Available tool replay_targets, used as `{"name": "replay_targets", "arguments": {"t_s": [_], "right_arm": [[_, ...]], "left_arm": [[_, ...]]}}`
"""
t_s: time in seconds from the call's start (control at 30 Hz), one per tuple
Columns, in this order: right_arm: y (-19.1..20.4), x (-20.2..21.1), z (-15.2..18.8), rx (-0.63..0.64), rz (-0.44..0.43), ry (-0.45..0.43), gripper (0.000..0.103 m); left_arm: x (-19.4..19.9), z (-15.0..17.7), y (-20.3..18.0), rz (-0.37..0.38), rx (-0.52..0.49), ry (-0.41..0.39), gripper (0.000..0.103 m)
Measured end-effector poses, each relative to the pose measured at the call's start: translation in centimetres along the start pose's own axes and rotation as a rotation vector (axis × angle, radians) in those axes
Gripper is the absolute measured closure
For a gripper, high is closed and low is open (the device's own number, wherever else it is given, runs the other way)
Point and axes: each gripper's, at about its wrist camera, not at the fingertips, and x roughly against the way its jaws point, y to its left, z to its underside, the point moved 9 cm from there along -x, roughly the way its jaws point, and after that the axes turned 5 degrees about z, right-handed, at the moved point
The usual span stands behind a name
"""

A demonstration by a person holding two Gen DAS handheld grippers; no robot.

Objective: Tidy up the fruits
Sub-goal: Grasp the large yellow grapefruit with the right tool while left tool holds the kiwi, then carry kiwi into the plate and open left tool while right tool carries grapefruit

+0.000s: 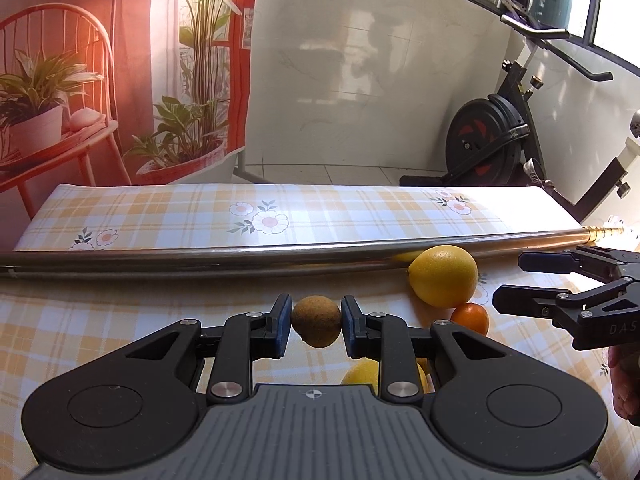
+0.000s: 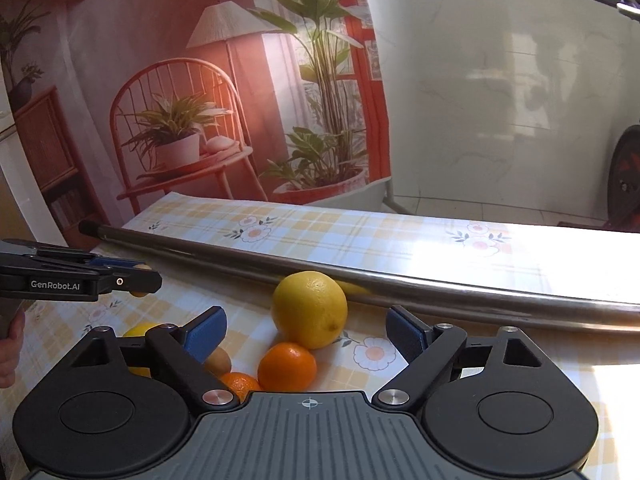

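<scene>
My left gripper [image 1: 316,322] is shut on a small brown kiwi [image 1: 316,321], held above the checked tablecloth. A large yellow lemon [image 1: 443,276] lies against a metal rod, with an orange [image 1: 471,317] just in front of it and another yellow fruit [image 1: 362,372] under my left fingers. In the right wrist view my right gripper [image 2: 306,334] stands open over the same lemon [image 2: 309,309] and orange [image 2: 287,367]. A second orange [image 2: 239,385], a brown kiwi [image 2: 219,361] and a yellow fruit [image 2: 139,330] lie near its left finger. The left gripper [image 2: 138,278] shows at far left.
A long metal rod [image 1: 240,258] lies across the table [image 1: 160,216] behind the fruit. An exercise bike [image 1: 496,140] stands beyond the table's right end. A printed backdrop hangs behind. A person's hand [image 2: 10,344] shows at the left edge.
</scene>
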Motion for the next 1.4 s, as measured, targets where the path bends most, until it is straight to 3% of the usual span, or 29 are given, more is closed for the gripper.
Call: {"name": "replay_targets", "arguments": {"t_s": [0.27, 0.5, 0.67, 1.07, 1.4], "right_arm": [[0.1, -4.8, -0.3, 0.024, 0.027, 0.062, 0.033], [1.1, -6.4, -0.1, 0.042, 0.012, 0.103, 0.05], [1.3, -6.4, 0.0, 0.035, 0.022, 0.111, 0.051], [0.7, -0.3, -0.9, -0.06, -0.027, 0.019, 0.051], [1.9, 6.4, 0.7, -0.106, -0.094, -0.033, 0.051]], "left_arm": [[1.4, 0.9, -0.7, -0.008, 0.027, -0.013, 0.075], [2.0, 1.8, -0.8, -0.003, 0.022, -0.013, 0.075], [2.5, 2.0, -0.8, -0.005, 0.023, -0.015, 0.075], [5.0, 2.3, -1.7, 0.003, 0.004, -0.029, 0.075], [7.6, 4.1, -3.8, 0.028, -0.023, -0.031, 0.075]]}}
